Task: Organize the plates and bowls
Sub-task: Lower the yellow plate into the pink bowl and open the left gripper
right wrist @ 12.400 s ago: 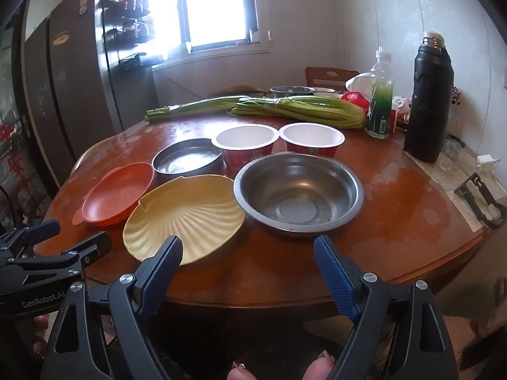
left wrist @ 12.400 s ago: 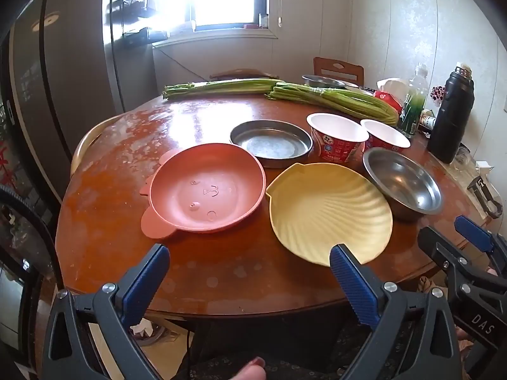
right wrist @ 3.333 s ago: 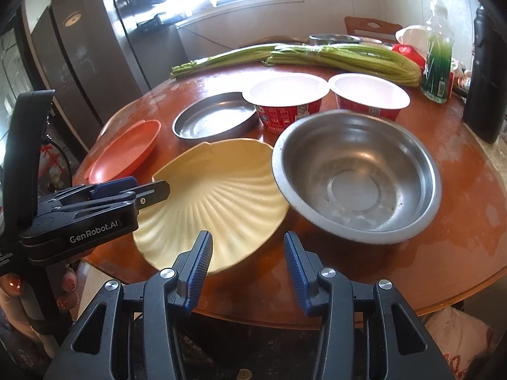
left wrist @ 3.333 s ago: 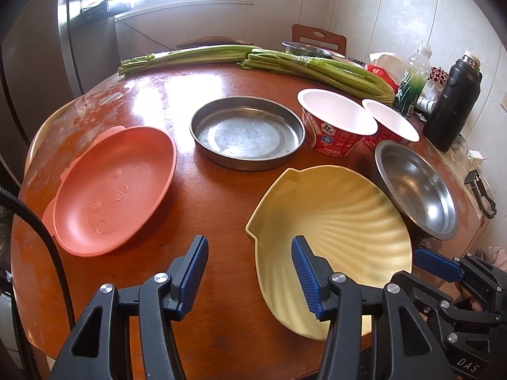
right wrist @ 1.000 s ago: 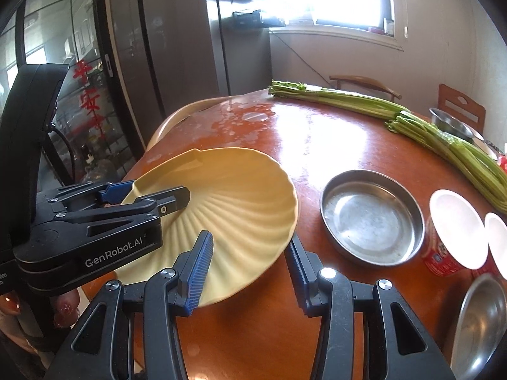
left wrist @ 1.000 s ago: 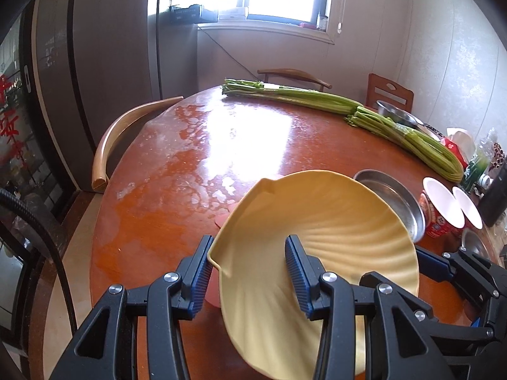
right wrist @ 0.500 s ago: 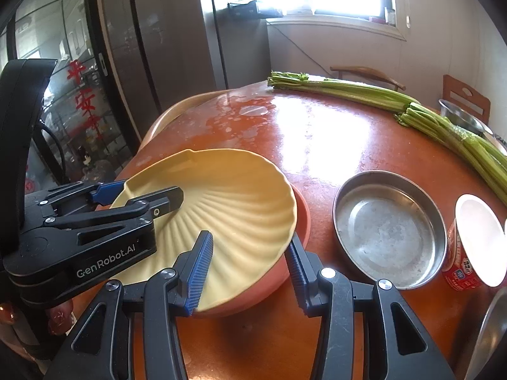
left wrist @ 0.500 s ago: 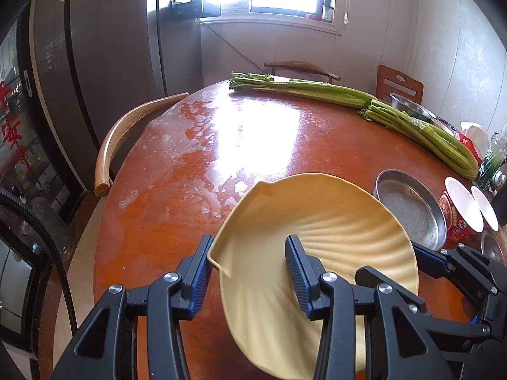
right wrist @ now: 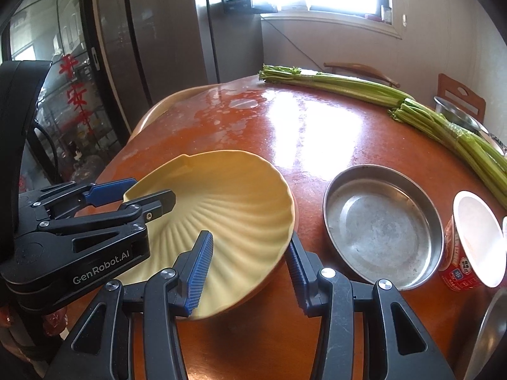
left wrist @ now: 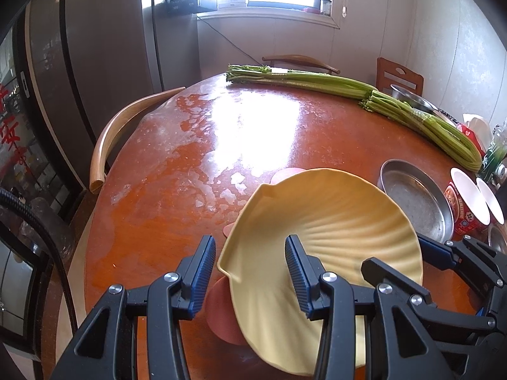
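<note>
Round reddish-brown table in a kitchen, glare from the window across the top, dark fridge at left.

Nearest: left gripper and right gripper both narrowed down on the yellow shell plate, one on each side of its rim. Each has one pad inside the dish and one outside or under. The grip looks firm in both views, though the pad contact under the rim is hidden.

The plate sits low over the orange plate, which is almost fully covered, so whether it rests there yet I cannot tell. Judgement: the step is stacking yellow on orange. To do it well, level the plate, centre it, lower both sides together, then let go of both at once so it does not skid.

Further out: steel pan just beside the stack, then a red paper cup. At the far edge lie celery bunches.

View differences: the left wrist shows orange slivers under and beyond the yellow rim. The right wrist shows no orange, but shows the left gripper's body from the side and a fingertip below it.
</note>
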Demonstrator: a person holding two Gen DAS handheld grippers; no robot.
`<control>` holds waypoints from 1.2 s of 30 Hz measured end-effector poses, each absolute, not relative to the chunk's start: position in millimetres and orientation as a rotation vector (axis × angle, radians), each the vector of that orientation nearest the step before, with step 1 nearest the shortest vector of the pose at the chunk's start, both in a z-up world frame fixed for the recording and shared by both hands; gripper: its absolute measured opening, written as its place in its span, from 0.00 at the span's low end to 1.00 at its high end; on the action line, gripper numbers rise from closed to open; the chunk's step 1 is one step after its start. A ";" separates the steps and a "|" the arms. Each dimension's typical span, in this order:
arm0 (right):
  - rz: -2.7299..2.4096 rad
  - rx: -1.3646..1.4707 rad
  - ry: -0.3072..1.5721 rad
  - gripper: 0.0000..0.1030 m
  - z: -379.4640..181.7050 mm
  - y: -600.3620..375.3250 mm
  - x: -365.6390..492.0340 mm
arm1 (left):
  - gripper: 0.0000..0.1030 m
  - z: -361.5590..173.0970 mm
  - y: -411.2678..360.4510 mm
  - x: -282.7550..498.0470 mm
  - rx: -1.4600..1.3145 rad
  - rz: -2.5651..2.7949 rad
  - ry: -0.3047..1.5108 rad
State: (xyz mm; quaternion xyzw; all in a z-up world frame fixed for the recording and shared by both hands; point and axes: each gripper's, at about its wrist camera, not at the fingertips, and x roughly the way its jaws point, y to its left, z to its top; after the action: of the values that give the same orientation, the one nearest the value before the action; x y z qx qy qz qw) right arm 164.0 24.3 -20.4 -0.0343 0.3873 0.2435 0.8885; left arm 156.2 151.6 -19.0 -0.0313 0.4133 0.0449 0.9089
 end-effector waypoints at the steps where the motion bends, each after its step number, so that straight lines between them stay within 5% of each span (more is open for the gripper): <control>1: 0.501 -0.077 0.805 0.47 -20.8 24.3 163.7 | 0.45 -19.7 152.0 156.1 -0.064 0.092 0.854; 36: 0.492 -0.047 0.848 0.47 -12.8 10.7 168.6 | 0.45 -2.2 160.5 147.4 -0.102 0.116 0.854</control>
State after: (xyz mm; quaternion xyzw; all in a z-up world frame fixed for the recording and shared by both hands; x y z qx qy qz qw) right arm 168.6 10.7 -12.8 -0.0228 0.4071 0.2363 0.8820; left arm 147.4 160.5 -2.2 -0.0495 0.4137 0.0563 0.9073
